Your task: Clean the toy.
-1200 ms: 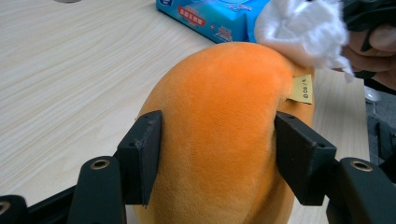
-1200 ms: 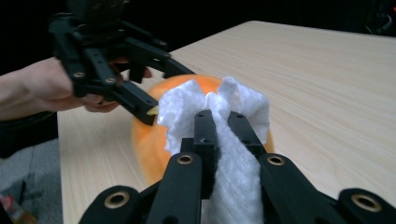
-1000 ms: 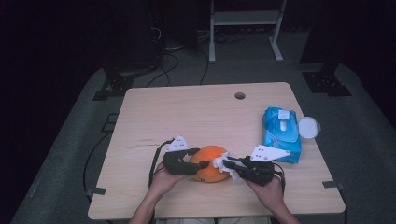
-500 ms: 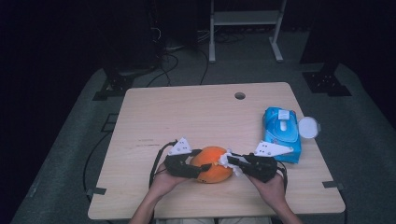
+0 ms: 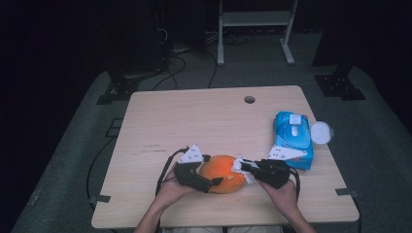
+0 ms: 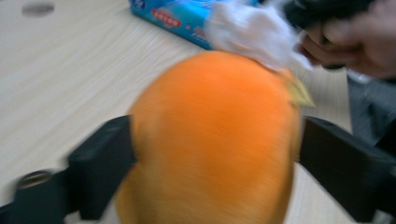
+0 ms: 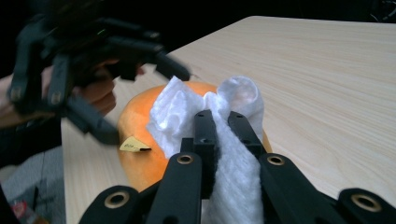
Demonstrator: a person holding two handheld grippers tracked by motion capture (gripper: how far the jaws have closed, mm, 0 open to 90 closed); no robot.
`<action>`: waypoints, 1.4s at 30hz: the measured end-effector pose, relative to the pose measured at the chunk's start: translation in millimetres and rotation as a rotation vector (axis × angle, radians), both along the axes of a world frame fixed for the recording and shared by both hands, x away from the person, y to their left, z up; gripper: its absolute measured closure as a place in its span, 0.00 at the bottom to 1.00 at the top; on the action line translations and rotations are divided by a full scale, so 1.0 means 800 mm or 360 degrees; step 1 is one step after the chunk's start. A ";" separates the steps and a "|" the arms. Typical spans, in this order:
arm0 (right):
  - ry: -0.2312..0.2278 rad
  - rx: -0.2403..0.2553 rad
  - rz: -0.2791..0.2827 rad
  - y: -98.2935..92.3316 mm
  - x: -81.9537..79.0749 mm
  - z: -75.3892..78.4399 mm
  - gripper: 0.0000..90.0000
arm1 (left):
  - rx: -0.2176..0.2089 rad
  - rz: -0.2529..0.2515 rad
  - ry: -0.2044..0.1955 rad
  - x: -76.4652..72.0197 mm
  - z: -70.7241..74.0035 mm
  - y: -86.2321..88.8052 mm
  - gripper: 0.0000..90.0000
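Right gripper [image 7: 219, 122]: jaws clenched on a white wipe [image 7: 205, 112], which is bunched around and past the tips and pressed against the top of an orange fruit [image 7: 140, 163]. A small yellow sticker [image 7: 134, 145] sits on the skin just left of the jaws.

Left gripper [image 6: 215, 154]: jaws have just been opening and now stand wide, one on each side of the fruit [image 6: 210, 140]. In the blurred left gripper view the pads look close to the skin, but I can't confirm they press; I read it as released.

The fruit [image 5: 222, 173] rests on the table [image 5: 194, 121], between the two grippers at the near edge.

Risks, as I judge them:
- With the left jaws slack, a push from the wipe could roll the round fruit out from between the pads, toward the table edge just behind them.
- The wipe is held by a small pinch; dragging over the sticker could snag it and pull it free.
- Reclosing hard could bruise soft skin.

Surface: pale wood-grain top, with a cable hole [image 5: 249, 99] far beyond the fingertips. A blue wipe pack [image 5: 293, 136] lies just past the right gripper, with a round white lid [image 5: 321, 132] beside it.

Room: dark, grey carpet, cables and a metal stand behind.
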State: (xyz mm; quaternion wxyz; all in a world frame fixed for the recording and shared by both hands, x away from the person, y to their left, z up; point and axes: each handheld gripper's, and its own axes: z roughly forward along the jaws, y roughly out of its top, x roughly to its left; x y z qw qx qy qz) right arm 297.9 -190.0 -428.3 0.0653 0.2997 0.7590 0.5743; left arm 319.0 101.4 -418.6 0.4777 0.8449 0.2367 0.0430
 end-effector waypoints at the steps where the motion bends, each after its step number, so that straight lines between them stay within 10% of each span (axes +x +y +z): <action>1: -0.0007 -0.0009 0.0013 0.001 -0.002 0.001 0.92 | -0.0015 -0.0008 0.0094 0.005 -0.005 0.001 0.03; 4: -0.0013 -0.0013 0.0026 0.006 -0.004 0.004 0.92 | -0.0021 -0.0014 0.0086 0.002 -0.011 0.002 0.18; 9: -0.0081 0.0013 0.0033 0.012 -0.008 0.021 0.92 | 0.0107 -0.0002 -0.0377 -0.022 0.005 -0.018 0.38; 11: -0.0110 0.0010 0.0030 0.015 -0.009 0.027 0.92 | 0.0160 -0.0064 -0.0447 -0.028 0.003 -0.030 0.38; 17: -0.0047 -0.0041 -0.0039 -0.001 -0.001 0.005 0.92 | 0.0083 -0.0115 -0.0264 -0.020 -0.004 -0.023 0.22; 24: -0.0098 -0.0070 -0.0031 0.014 -0.011 0.015 0.92 | 0.0148 -0.0194 -0.0312 -0.024 -0.005 -0.024 0.28; 29: -0.0079 -0.0076 0.0021 0.016 -0.009 0.008 0.92 | -0.0043 -0.0129 -0.0113 -0.009 -0.001 -0.005 0.19; 37: -0.0106 -0.0086 0.0001 0.022 -0.014 0.012 0.92 | 0.0072 -0.0206 -0.0170 -0.018 -0.007 -0.013 0.37; 42: -0.0080 -0.0071 0.0036 0.021 -0.010 0.008 0.92 | 0.0007 -0.0089 -0.0051 -0.006 -0.006 -0.013 0.10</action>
